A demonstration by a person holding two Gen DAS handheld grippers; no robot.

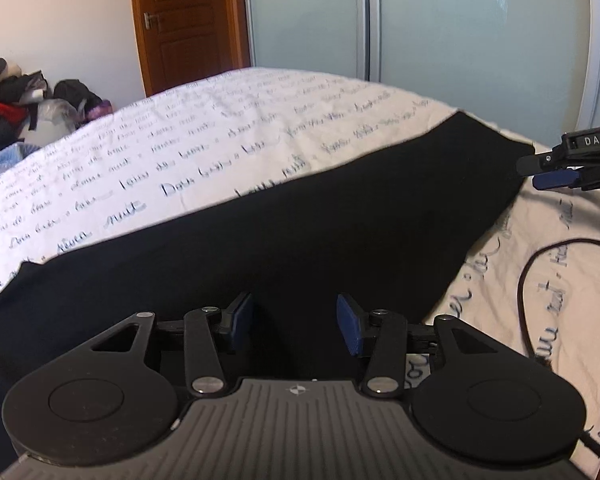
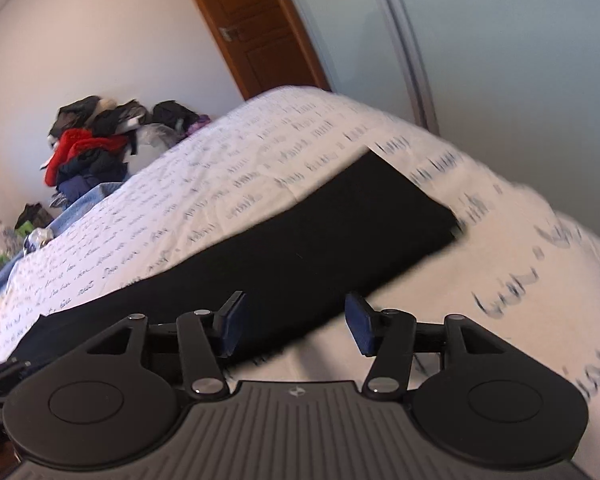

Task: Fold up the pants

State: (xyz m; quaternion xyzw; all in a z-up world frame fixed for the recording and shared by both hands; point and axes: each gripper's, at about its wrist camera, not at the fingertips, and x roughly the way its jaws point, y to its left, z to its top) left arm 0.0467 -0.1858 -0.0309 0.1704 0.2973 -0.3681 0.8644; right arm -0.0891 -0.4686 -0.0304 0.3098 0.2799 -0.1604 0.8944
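Left wrist view: the left gripper [image 1: 295,322] hovers over the near part of a pair of black pants [image 1: 260,236], its blue pads [image 1: 350,326] set wide apart with nothing between them. The pants lie flat on a white bedspread [image 1: 180,140] printed with handwritten script, and run as one long dark band from under this gripper away toward the far right. There the right gripper [image 1: 548,170] enters from the right edge of the view, just beside the far end of the band; from this angle its two fingers look close together, but the right wrist view shows otherwise.

Right wrist view: the right gripper [image 2: 296,324] is likewise spread wide and empty. Its left pad [image 2: 230,326] sits over the near edge of the pants [image 2: 320,236], its right pad over bare bedspread [image 2: 520,280]. The band stretches ahead and ends in a straight, square edge.

Progress, as a judgement: the garment appears already doubled lengthwise, one leg on the other, since only a single smooth strip with clean edges shows; the black cloth hides any seam, so this cannot be confirmed. The crosswise folds, bringing one end over toward the other, seem not yet done, as the strip lies at full length. Neither tool grips cloth.

Background: a heap of clothes [image 2: 88,140] beyond the bed, a wooden door [image 1: 188,20], frosted wardrobe panels [image 1: 460,40], and a dark cable [image 1: 526,280] to the right of the left gripper.
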